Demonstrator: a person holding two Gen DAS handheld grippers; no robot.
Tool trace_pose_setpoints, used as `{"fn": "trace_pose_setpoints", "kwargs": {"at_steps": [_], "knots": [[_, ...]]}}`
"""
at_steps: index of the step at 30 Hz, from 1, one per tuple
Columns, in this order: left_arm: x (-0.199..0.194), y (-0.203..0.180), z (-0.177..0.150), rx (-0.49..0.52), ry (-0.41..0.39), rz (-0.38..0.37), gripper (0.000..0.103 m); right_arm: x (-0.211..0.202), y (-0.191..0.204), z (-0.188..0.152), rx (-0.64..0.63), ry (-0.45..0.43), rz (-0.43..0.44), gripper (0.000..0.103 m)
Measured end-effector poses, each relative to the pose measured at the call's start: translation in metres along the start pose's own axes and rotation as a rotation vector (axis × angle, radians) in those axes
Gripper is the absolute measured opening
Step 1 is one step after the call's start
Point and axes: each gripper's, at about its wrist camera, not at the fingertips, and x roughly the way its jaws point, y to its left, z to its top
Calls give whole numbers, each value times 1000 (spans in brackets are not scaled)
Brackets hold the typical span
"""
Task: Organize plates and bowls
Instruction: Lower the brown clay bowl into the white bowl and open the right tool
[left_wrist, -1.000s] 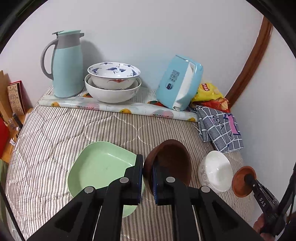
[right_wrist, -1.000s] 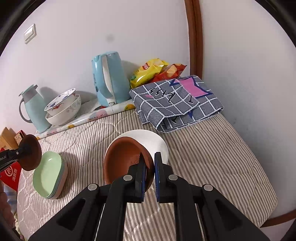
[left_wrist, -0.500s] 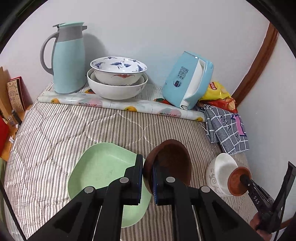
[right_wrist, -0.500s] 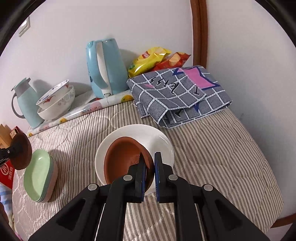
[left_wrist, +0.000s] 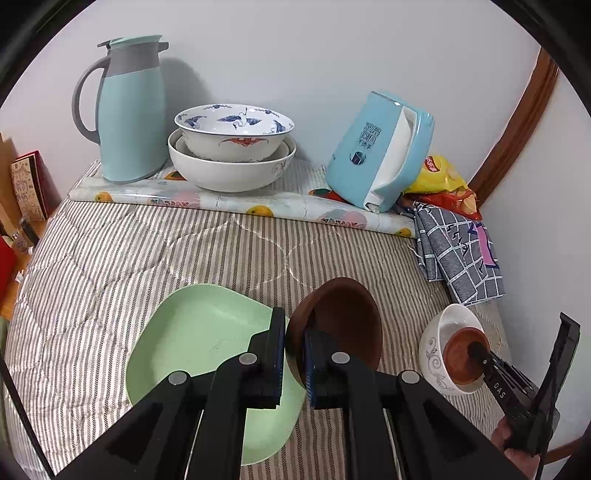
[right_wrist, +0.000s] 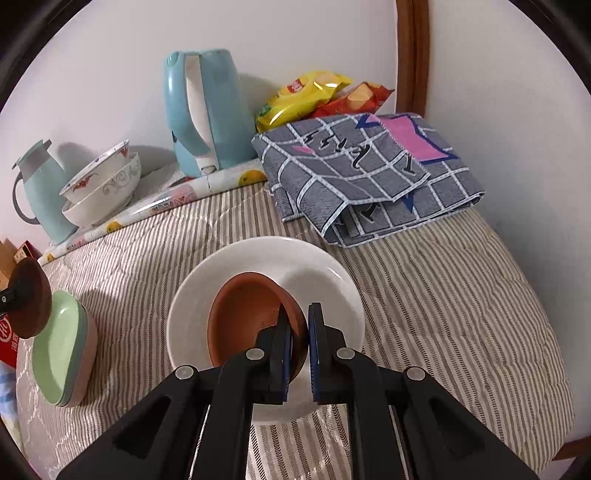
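My left gripper (left_wrist: 294, 354) is shut on the rim of a dark brown bowl (left_wrist: 343, 325), held tilted above the striped cloth beside a green square plate (left_wrist: 199, 339). My right gripper (right_wrist: 298, 339) is shut on the rim of a reddish-brown bowl (right_wrist: 247, 317), which sits inside a white bowl (right_wrist: 325, 273). The left wrist view shows that pair at lower right, the reddish bowl (left_wrist: 460, 354) within the white bowl (left_wrist: 434, 343). In the right wrist view the green plate (right_wrist: 55, 354) lies on a stack, with the dark brown bowl (right_wrist: 31, 302) above it.
At the back stand a teal jug (left_wrist: 129, 110), two nested white bowls (left_wrist: 232, 147), a blue kettle (left_wrist: 380, 151), snack bags (left_wrist: 443, 181) and a folded checked cloth (right_wrist: 369, 173). A patterned roll (left_wrist: 240, 203) lies along the back. The table edge drops off at right.
My right gripper has carried the reddish-brown bowl down into the white bowl. My left gripper holds the dark brown bowl much as before, with its view shifted closer.
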Motion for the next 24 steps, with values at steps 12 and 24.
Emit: {"fn": "trace_pose_setpoints", "kwargs": {"at_steps": [12,24], "knots": [[18,-2,0,3,31,-6,9,20,2,2,-17,49,2,9],[25,-2,1,1,41,-15,9,35,14,10,-129,99,-100,10]]}}
